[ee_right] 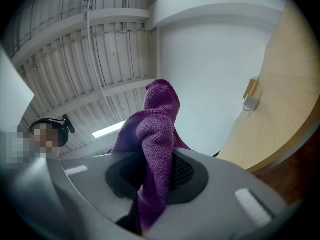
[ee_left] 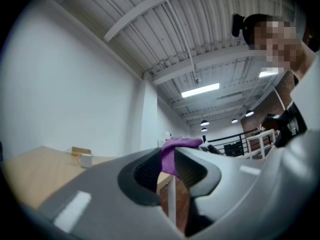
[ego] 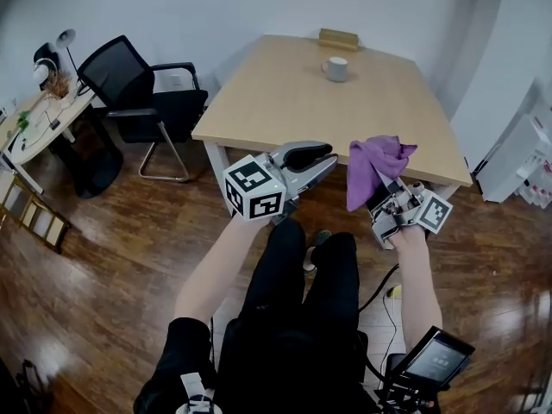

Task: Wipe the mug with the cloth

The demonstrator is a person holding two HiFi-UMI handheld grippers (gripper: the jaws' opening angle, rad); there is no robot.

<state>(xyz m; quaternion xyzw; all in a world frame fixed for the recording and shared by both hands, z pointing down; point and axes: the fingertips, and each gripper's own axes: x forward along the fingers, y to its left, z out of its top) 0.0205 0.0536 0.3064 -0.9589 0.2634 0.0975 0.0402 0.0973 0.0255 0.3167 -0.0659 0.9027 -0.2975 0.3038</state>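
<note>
A white mug [ego: 336, 68] stands at the far side of the wooden table [ego: 285, 102], beside a small wooden block [ego: 338, 39]. Both grippers hover short of the table's near edge, above the person's legs. My right gripper [ego: 380, 193] is shut on a purple knitted cloth [ego: 377, 164], which bunches up above its jaws. In the right gripper view the cloth [ee_right: 155, 149] fills the gap of the right gripper [ee_right: 159, 171], with the mug [ee_right: 251, 103] far off. My left gripper [ego: 323, 157] stands slightly open and empty. In the left gripper view, the left gripper [ee_left: 169, 156] has the cloth [ee_left: 181, 143] beyond it and the mug [ee_left: 85, 159] to its left.
A black office chair [ego: 138, 93] stands left of the table, with a cluttered side desk [ego: 43, 123] and lamp beyond it. A white shelf unit [ego: 517, 158] is at the right. The floor is dark wood. A small screen device [ego: 435, 358] sits by the person's right side.
</note>
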